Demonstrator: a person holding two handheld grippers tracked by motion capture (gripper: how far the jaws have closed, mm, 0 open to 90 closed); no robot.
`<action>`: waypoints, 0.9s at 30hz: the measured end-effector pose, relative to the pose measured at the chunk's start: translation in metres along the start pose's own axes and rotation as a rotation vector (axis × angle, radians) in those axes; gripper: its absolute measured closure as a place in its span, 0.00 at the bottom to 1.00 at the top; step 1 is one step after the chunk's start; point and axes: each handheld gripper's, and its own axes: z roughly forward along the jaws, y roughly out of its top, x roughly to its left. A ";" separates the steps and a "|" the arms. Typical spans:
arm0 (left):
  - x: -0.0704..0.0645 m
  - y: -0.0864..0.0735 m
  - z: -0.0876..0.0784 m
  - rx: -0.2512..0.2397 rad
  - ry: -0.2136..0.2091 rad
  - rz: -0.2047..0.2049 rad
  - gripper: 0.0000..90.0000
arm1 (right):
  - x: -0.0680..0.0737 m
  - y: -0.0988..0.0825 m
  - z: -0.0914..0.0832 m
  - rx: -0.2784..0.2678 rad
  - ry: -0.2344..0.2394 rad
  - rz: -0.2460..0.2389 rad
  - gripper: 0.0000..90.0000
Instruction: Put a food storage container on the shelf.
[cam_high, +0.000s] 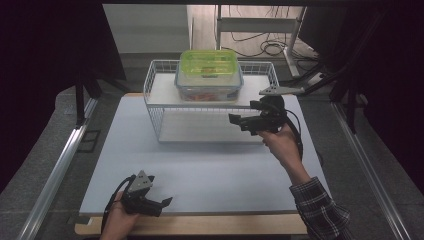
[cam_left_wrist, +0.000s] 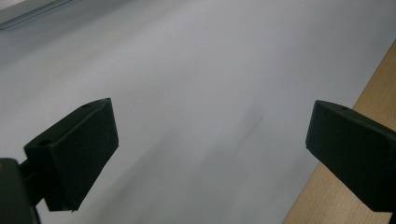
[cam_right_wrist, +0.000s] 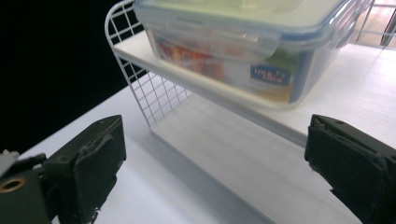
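A pale grey tabletop (cam_high: 200, 165) with a wooden front edge carries everything, and at its far side stands a white wire rack (cam_high: 155, 107) with two levels, an upper shelf and a lower board. On the upper shelf, roughly at its middle, sits a clear plastic food container (cam_high: 209, 80) with a translucent green clip-on lid; colourful contents show through its walls, and in the right gripper view a blue label is visible on its side. The right gripper (cam_high: 243, 121), held by a hand coming out of a plaid sleeve (cam_high: 320, 207), hovers at the right front of the rack, pointing left toward it at about the level between the two shelves. Its jaws stand wide apart and hold nothing; in the right gripper view (cam_right_wrist: 215, 154) the container lies beyond and above them, near but not touching. The left gripper (cam_high: 162, 204) rests low at the near left edge of the tabletop, well apart from the rack. Its jaws are also spread wide and empty, and the left gripper view (cam_left_wrist: 210, 149) looks across bare grey surface with the wooden edge at the right.
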 end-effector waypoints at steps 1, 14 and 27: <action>0.000 0.000 0.000 -0.003 -0.002 -0.005 0.02 | 0.001 -0.002 0.000 0.005 -0.001 -0.002 0.05; 0.000 0.000 0.001 0.002 0.002 -0.002 0.02 | 0.010 -0.028 -0.001 0.020 -0.013 -0.067 0.02; 0.000 0.000 0.001 0.013 0.009 0.009 0.03 | 0.020 -0.058 0.007 0.047 -0.037 -0.117 0.01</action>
